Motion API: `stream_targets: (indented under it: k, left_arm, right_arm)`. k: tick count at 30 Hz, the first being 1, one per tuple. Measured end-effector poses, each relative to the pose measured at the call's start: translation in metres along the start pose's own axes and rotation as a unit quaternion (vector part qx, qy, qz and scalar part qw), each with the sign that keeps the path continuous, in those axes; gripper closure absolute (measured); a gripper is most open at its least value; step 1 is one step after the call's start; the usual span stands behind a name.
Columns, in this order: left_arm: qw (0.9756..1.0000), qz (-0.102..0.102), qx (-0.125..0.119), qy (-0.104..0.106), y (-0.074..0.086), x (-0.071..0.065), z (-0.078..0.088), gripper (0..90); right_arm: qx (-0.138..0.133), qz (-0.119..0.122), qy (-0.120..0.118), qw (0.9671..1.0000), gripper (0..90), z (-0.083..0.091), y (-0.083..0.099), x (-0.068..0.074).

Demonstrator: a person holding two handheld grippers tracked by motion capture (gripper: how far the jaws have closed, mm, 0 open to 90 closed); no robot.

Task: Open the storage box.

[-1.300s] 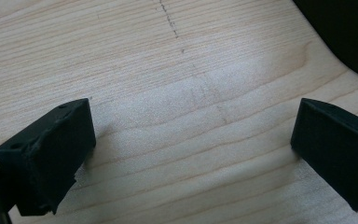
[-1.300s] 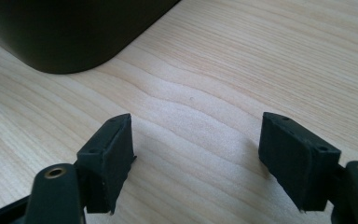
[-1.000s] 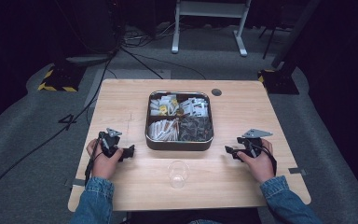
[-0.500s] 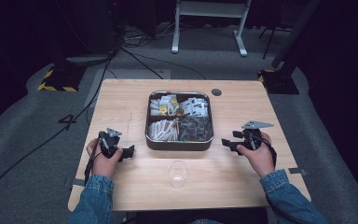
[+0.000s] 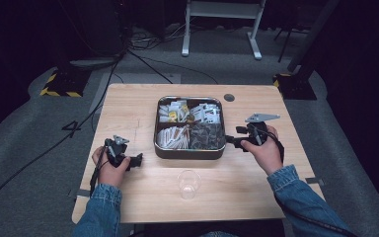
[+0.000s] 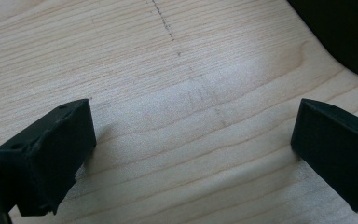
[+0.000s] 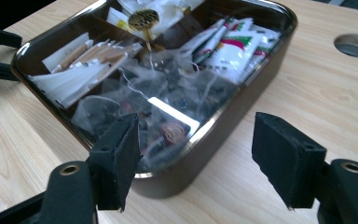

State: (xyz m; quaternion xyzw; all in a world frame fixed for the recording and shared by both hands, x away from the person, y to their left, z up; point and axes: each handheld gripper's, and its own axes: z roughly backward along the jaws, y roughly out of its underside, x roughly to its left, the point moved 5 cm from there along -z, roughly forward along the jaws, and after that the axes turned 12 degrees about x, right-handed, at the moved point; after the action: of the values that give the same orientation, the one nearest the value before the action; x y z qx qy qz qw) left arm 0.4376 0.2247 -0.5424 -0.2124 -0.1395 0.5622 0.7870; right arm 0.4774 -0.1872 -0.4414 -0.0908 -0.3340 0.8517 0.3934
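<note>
A dark metal tin [image 5: 190, 154] sits mid-table, divided into compartments. It holds white stick sachets [image 5: 172, 136], dark tea bags [image 5: 206, 136] and printed packets [image 5: 205, 112]. My right gripper [image 5: 232, 137] hovers at the tin's right side, pointing at it. In the right gripper view its jaws [image 7: 198, 140] stand open over the tin's near corner [image 7: 168, 179]; they have just been closing a little, with nothing gripped. My left gripper [image 5: 137, 160] rests on the table left of the tin, open over bare wood [image 6: 193, 154].
A clear plastic cup [image 5: 188, 183] stands upright in front of the tin, near the table's front edge. A round cable hole [image 5: 229, 98] lies behind the tin on the right. Cables [image 5: 143, 59] and a white stand [image 5: 222, 24] are on the floor beyond.
My right gripper has risen off the table and moved forward, toward the tin's right side. My left gripper has stayed where it was.
</note>
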Motion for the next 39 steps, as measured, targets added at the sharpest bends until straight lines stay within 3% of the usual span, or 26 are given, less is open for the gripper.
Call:
stream_targets:
  k: [9,17,27,39]
  left_arm:
    - [1.0,0.0,0.0,0.0,0.0,0.0,0.0,0.2]
    - [0.9999,0.016,-0.001,-0.005,0.0,-0.002,0.0,0.2]
    - [0.9998,0.018,0.0,-0.005,0.0,-0.002,0.0,0.1]
    - [0.9999,0.014,0.0,-0.003,0.001,-0.002,0.0,0.2]
  right_arm:
    - [-0.002,0.01,-0.018,0.9998,32.7,-0.012,-0.033,0.01]
    - [-0.002,0.008,-0.041,0.9991,32.7,-0.032,-0.056,0.011]
    - [0.018,0.007,-0.043,0.9989,34.6,-0.063,-0.073,0.01]
    - [0.026,0.02,-0.05,0.9982,38.1,-0.096,-0.09,0.026]
